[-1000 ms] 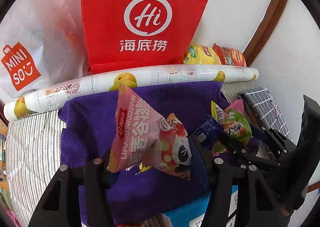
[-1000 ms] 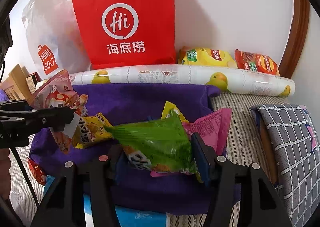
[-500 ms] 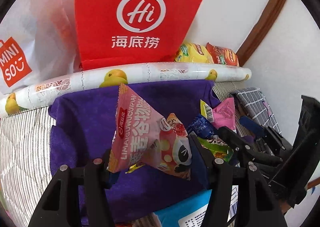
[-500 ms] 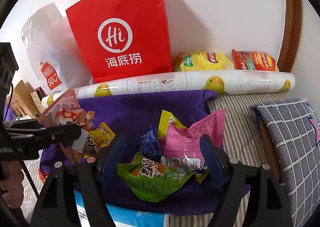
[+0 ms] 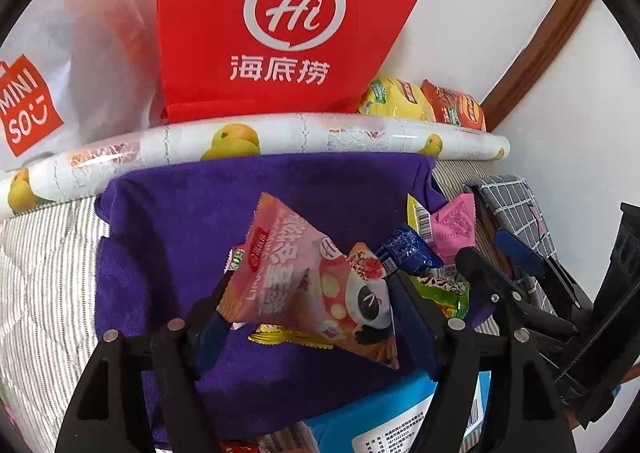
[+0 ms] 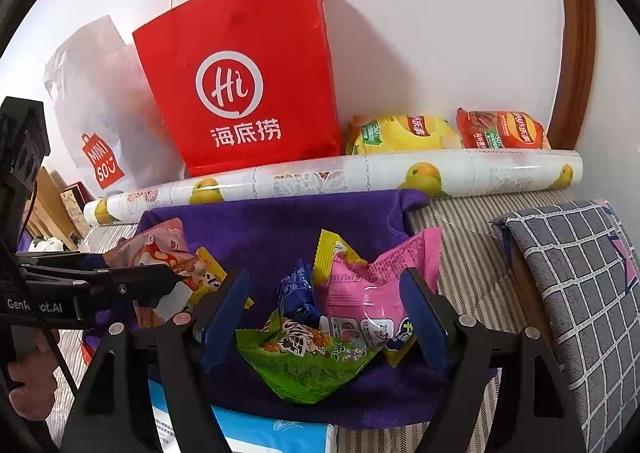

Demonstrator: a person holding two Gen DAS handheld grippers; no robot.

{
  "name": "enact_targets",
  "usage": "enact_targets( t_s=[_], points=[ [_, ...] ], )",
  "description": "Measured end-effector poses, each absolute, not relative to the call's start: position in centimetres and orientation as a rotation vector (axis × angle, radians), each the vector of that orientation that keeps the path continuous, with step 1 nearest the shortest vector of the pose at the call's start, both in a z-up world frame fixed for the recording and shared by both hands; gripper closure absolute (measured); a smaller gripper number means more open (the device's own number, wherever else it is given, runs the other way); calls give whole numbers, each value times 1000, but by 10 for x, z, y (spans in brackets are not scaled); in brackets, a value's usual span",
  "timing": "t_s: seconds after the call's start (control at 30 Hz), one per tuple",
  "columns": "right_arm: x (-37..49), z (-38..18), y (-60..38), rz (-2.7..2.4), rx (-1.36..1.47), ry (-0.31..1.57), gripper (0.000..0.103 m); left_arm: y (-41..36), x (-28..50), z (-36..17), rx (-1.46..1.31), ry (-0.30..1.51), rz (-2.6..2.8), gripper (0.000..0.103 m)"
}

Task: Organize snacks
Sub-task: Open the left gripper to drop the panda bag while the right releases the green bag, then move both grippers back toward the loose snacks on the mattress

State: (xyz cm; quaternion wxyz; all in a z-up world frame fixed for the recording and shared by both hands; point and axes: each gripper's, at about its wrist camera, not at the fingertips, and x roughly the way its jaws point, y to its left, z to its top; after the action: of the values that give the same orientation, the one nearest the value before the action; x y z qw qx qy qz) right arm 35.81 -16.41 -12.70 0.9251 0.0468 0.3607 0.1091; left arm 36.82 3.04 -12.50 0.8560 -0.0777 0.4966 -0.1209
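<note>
A: Snacks lie heaped on the purple towel: a green packet, a pink packet, a small blue packet and a yellow packet, all touching. What of the pale pink panda pouch?

B: It is crinkled, tilted, one corner up. The left claw pinches it from both sides, above the towel.

A: And the right claw?

B: Spread wide, holding nothing; its blue pads flank the heap, the green packet between them. Whether a pad touches the pink packet, I cannot tell.

A: Behind?

B: A red Haidilao paper bag against the wall, two chip bags beside it.
</note>
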Motion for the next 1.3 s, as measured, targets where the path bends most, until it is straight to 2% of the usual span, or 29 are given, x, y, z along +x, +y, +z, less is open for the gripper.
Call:
enact_targets(
  t_s=[0.2, 0.37, 0.63, 1.0, 1.3],
  points=[
    [356, -124, -169, 231, 137, 735, 24, 31, 359, -106, -152, 972, -249, 22],
    [347, -117, -175, 297, 217, 760, 24, 30, 353, -93, -134, 944, -243, 22],
    [293, -84, -181, 225, 129, 737, 24, 14, 325, -62, -97, 899, -275, 22],
    [206, -53, -181, 184, 60, 718, 24, 2, 232, -37, -98, 819, -330, 23],
    [147, -50, -169, 143, -9, 679, 22, 15, 168, -29, -85, 737, -293, 23]
  ],
)
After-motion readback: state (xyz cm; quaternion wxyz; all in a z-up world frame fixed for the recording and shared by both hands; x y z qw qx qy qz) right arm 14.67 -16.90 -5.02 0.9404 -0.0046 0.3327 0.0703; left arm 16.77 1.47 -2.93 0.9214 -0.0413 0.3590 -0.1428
